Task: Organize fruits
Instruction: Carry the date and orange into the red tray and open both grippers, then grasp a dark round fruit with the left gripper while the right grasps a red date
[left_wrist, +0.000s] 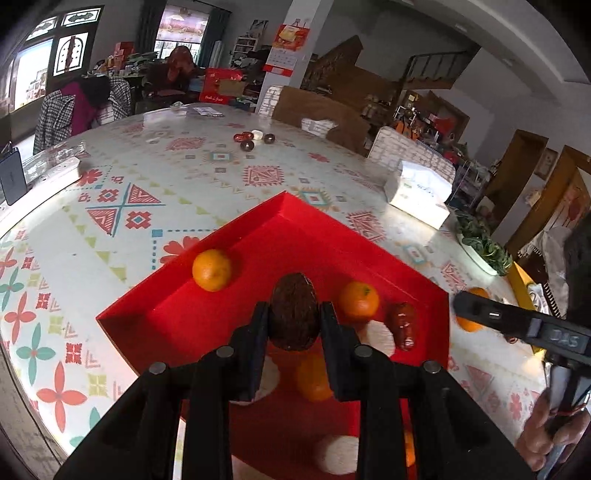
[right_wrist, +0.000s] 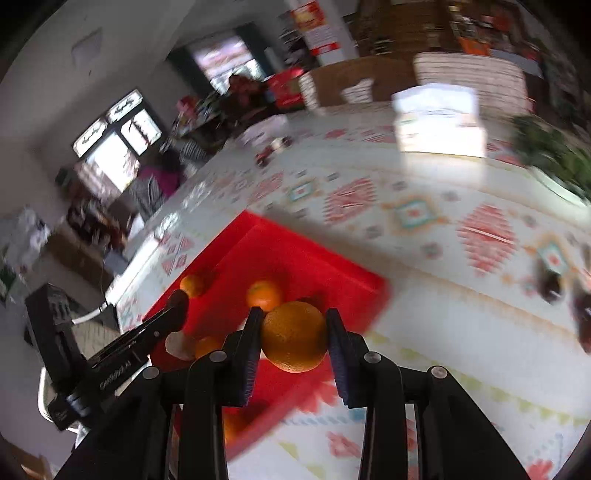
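Fruit held, two items. Left gripper (left_wrist: 294, 314): fingers clamped on a brown oval fruit (left_wrist: 294, 314) lodged between the pads, above the red tray (left_wrist: 236, 254). Right gripper (right_wrist: 294, 334): fingers clamped on an orange (right_wrist: 294, 336) between the pads, over the tray's near edge. Two loose oranges (left_wrist: 212, 269) lie inside the tray.

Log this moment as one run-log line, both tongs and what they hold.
left tongs: shut on brown fruit over red tray | right tongs: shut on orange at tray edge
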